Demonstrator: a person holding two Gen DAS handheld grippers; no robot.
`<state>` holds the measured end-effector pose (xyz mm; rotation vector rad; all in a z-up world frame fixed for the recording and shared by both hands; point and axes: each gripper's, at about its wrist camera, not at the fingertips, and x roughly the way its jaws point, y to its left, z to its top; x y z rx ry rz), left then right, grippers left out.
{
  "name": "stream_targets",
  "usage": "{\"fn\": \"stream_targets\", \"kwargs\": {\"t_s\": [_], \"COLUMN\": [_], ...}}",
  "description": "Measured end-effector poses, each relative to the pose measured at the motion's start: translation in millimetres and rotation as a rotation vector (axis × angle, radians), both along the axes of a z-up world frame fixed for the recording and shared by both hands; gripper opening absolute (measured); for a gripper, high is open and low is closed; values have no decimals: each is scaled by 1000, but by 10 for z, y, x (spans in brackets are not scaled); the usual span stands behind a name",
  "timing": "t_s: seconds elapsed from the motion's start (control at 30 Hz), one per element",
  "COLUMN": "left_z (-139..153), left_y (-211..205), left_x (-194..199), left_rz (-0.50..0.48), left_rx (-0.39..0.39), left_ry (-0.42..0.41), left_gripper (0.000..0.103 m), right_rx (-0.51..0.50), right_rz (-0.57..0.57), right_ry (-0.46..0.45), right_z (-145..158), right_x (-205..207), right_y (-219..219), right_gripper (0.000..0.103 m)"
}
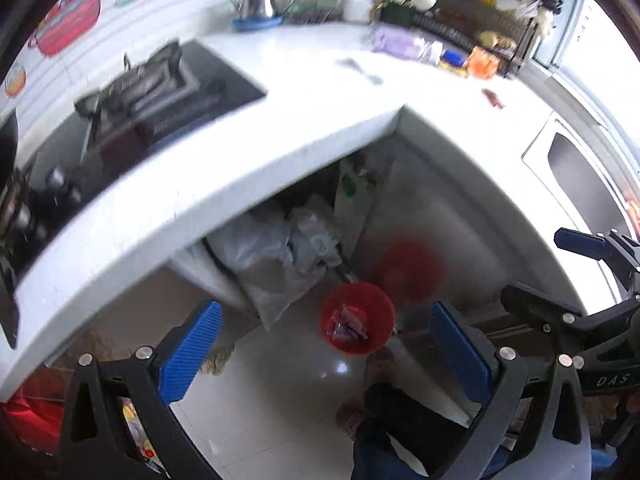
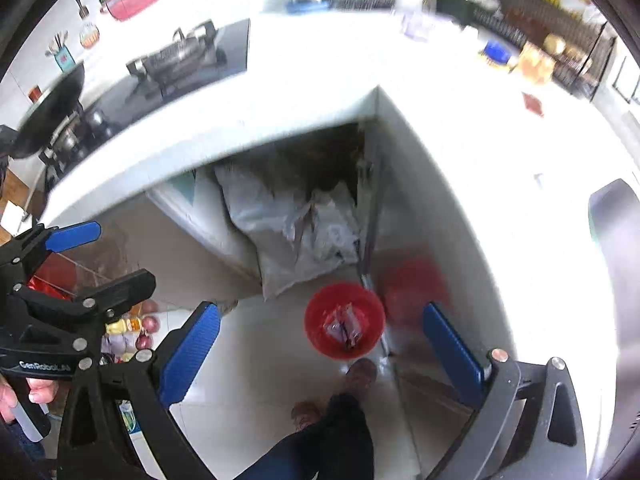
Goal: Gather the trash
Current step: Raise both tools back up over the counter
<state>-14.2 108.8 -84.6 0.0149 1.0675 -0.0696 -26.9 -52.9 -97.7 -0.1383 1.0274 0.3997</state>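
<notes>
A small red bin (image 1: 357, 319) (image 2: 344, 320) stands on the floor at the inner corner of the white L-shaped counter (image 1: 280, 128) (image 2: 304, 92), with red and white wrappers inside it. Up on the counter lie a red-brown wrapper (image 1: 493, 98) (image 2: 533, 103) and a pale crumpled scrap (image 1: 359, 70). My left gripper (image 1: 326, 350) (image 2: 96, 260) hangs open high above the floor, the bin showing between its blue pads. My right gripper (image 2: 320, 350) (image 1: 560, 276) is open too, beside the left one and over the same bin. Neither holds anything.
Grey plastic sacks (image 1: 280, 252) (image 2: 296, 232) fill the space under the counter. A gas stove (image 1: 152, 80) sits at the left, a dish rack and bottles (image 1: 460, 8) at the back, and a sink (image 1: 580, 176) at the right. A person's leg and shoe (image 2: 360, 372) stand near the bin.
</notes>
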Motion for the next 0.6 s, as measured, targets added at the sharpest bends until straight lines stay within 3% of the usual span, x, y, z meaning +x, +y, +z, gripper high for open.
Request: {"fn": "stream_targets", "kwargs": {"t_s": [0.13, 0.3, 0.6], "left_z": [377, 706, 882], "left_y": [-231, -565, -1011], "left_x": [172, 507, 1547], "left_rz": [-52, -139, -199], "left_rx": [-3, 60, 7], "left_ry": [-28, -80, -88], "left_gripper": [103, 103, 103], "right_rx": [12, 22, 14], "right_rz": [-45, -92, -168], "right_ry": [-37, -84, -102], "right_z": [331, 607, 853], "right_x": [7, 160, 888], "right_y": [-223, -455, -909], "right_gripper": [101, 101, 101]}}
